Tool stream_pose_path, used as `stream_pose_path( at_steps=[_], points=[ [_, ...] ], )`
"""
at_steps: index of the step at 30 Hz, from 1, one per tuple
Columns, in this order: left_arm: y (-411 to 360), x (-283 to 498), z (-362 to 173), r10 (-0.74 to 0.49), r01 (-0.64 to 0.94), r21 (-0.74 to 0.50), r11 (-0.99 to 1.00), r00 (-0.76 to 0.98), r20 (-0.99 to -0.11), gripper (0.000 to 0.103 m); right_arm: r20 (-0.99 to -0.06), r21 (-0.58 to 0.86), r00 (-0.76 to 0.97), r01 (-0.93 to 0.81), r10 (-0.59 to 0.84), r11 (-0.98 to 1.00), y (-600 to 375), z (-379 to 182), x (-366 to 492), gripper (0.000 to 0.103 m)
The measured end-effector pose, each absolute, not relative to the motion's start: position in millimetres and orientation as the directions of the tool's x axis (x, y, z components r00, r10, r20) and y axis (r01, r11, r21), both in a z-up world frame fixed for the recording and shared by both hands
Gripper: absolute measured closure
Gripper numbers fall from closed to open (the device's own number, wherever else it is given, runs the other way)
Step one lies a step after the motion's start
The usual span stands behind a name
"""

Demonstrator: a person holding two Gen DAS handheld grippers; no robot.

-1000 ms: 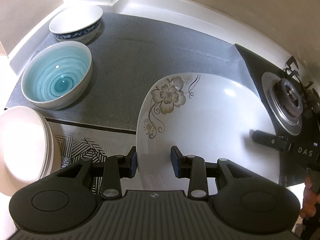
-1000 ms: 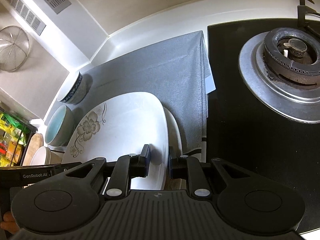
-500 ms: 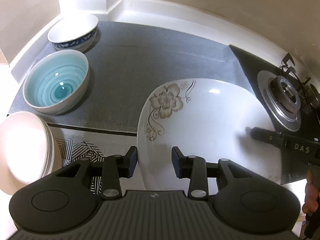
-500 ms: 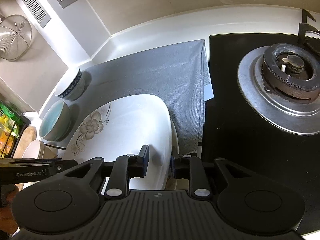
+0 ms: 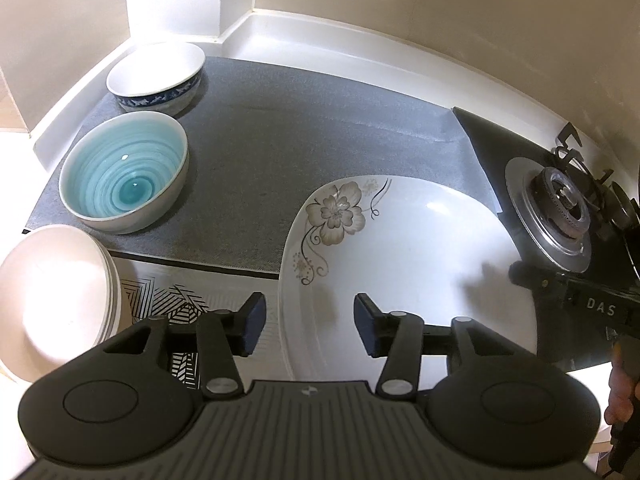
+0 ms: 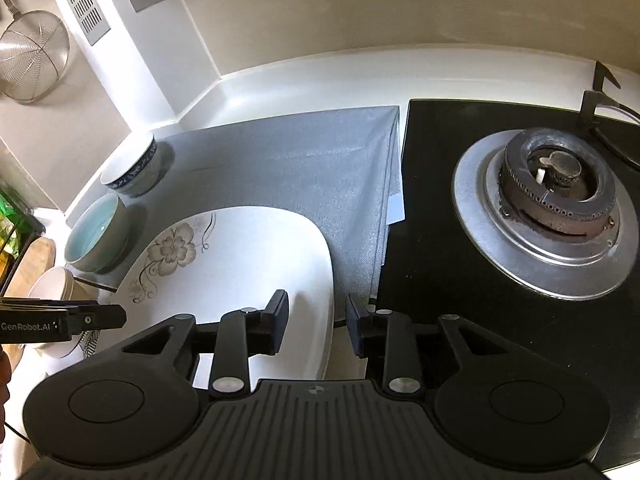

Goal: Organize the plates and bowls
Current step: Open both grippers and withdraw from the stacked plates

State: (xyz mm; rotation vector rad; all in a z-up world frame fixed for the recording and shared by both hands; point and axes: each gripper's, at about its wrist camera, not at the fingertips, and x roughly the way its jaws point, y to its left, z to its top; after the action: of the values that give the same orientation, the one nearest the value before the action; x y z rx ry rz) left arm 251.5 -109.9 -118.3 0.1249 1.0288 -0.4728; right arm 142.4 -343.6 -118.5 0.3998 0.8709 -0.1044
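Flowered plate (image 5: 400, 248) flat, empty, between opening pads of both released hand-held grippers.

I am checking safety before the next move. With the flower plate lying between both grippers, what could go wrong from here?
1. Both hand-held grippers, left and right, are opening astride the floral plate's rims; withdrawing carelessly could drag it.
2. Its right edge lies near the gas burner, so a push could knock the hob.
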Motion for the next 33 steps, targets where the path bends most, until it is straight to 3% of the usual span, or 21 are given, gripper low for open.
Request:
stream_pose_path(
  at_steps=[2, 4, 7, 11, 13, 23, 33],
  points=[
    [-110.1, 250.5, -117.3, -0.322, 0.437, -0.119, 0.892, 0.429, -0.844, 0.034, -0.767, 0.31, 0.636, 0.253, 0.084, 0.916, -343.7, -121.3, 143.9, 0.069],
    [-110.7, 248.6, -115.3, -0.327, 0.439, -0.12, 0.891, 0.433, -0.84, 0.016, -0.765, 0.32, 0.637, 0.247, 0.095, 0.915, -341.9, -121.5, 144.2, 0.068],
    [-111.8, 245.1, -111.4, -0.341, 0.451, -0.126, 0.884, 0.436, -0.833, 0.008, -0.764, 0.318, 0.637, 0.231, 0.104, 0.92, -337.9, -118.6, 143.5, 0.057],
    [-113.2, 241.5, -108.5, -0.351, 0.463, -0.133, 0.876, 0.426, -0.834, 0.007, -0.759, 0.321, 0.642, 0.223, 0.109, 0.92, -335.5, -111.3, 141.5, 0.05],
    [-112.9, 239.3, -106.2, -0.354, 0.464, -0.136, 0.876, 0.424, -0.834, 0.0, -0.758, 0.323, 0.642, 0.213, 0.118, 0.922, -332.1, -106.4, 140.1, 0.047],
    [-86.0, 218.2, -86.2, -0.362, 0.465, -0.132, 0.875, 0.449, -0.817, 0.0, -0.752, 0.34, 0.631, 0.126, 0.189, 0.932, -288.8, -78.3, 129.3, 0.031],
    [-12.4, 195.2, -71.4, -0.299, 0.375, -0.103, 0.921, 0.513, -0.805, 0.0, -0.765, 0.313, 0.593, 0.0, 0.252, 0.95, -219.7, -63.4, 138.7, 0.027]
  ],
)
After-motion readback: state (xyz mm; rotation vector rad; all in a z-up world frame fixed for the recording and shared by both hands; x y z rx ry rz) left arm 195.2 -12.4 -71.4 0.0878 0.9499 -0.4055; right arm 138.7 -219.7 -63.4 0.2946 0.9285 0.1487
